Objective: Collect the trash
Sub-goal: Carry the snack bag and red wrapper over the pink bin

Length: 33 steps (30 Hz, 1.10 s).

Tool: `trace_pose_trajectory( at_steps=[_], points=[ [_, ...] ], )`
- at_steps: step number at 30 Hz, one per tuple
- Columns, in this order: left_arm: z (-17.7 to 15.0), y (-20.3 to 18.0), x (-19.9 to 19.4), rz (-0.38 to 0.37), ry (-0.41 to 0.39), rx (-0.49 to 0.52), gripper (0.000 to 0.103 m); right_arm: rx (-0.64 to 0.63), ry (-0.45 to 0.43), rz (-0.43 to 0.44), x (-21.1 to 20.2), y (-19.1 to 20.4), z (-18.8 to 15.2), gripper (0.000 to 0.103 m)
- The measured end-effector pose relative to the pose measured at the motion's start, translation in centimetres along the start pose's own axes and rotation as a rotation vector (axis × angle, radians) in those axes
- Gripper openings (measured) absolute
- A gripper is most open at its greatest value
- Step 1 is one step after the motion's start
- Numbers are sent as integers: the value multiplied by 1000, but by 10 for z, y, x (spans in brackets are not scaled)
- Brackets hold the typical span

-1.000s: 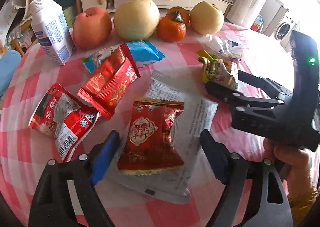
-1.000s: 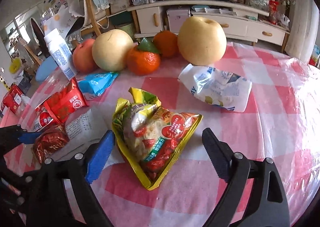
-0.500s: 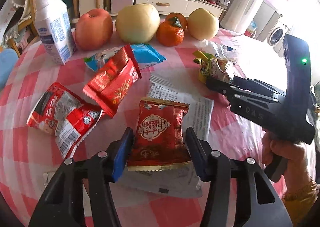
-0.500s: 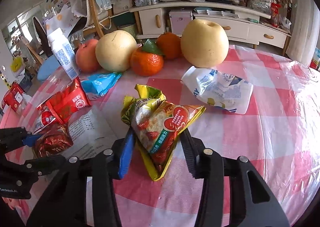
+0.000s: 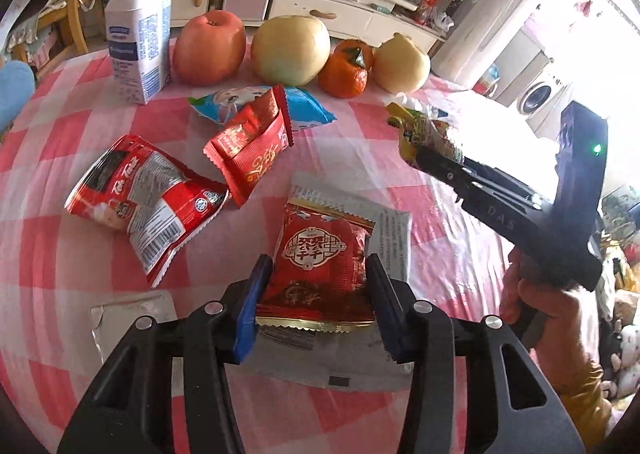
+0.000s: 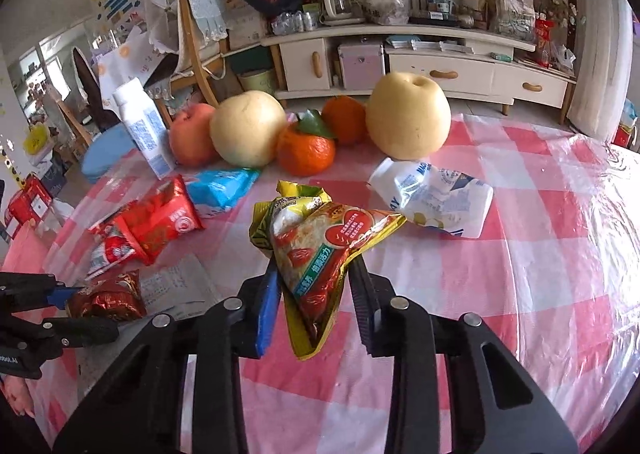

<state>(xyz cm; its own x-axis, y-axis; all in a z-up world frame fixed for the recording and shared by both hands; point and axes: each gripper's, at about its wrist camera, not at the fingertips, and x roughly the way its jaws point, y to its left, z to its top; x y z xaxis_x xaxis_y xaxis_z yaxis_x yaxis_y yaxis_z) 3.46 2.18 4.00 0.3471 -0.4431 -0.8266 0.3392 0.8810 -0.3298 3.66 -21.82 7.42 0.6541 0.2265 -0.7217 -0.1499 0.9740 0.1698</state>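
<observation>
A red snack packet [image 5: 320, 250] sits between my left gripper's [image 5: 318, 278] blue pads, which are closing and press its two sides. Under it lies a white printed wrapper [image 5: 394, 230]. My right gripper [image 6: 316, 286] has its jaws closing tight on a yellow snack packet [image 6: 320, 238], which is pinched narrow and stands up off the cloth. In the left wrist view the right gripper [image 5: 428, 164] reaches in from the right with the yellow packet [image 5: 416, 126] at its tip. The left gripper [image 6: 92, 310] shows at the left edge of the right wrist view.
On the pink checked tablecloth [image 5: 60, 274] lie a red-and-white wrapper [image 5: 140, 198], a red sachet [image 5: 252, 142], a blue wrapper [image 5: 308, 110], a silver wrapper [image 5: 132, 314] and a white bag [image 6: 432, 194]. An apple [image 5: 210, 46], pears [image 5: 290, 50], tangerines [image 5: 344, 72] and a milk carton [image 5: 138, 34] line the far side.
Both grippers went from wide open to closed on their packets. The yellow packet is squeezed and tipped up off the cloth. The left gripper has moved over the table with the red packet.
</observation>
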Motion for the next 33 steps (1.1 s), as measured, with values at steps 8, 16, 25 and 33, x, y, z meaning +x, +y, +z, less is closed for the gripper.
trace_pose_trajectory(
  at_steps=[8,16,25,33],
  points=[
    [-11,0,-30,-86,-43,9,40,-12,-35,49,-17,18,-1,33],
    [-22,11,-50,-93,-70,9,40,-69,-51,76,-34,52,-7,33],
    [-29,34,-84,-91,-138,-23,40,-84,-61,125,-47,90,-19,32],
    [-33,68,-116,-83,-212,-78,40,-157,-78,172,-61,148,-24,32]
  ],
)
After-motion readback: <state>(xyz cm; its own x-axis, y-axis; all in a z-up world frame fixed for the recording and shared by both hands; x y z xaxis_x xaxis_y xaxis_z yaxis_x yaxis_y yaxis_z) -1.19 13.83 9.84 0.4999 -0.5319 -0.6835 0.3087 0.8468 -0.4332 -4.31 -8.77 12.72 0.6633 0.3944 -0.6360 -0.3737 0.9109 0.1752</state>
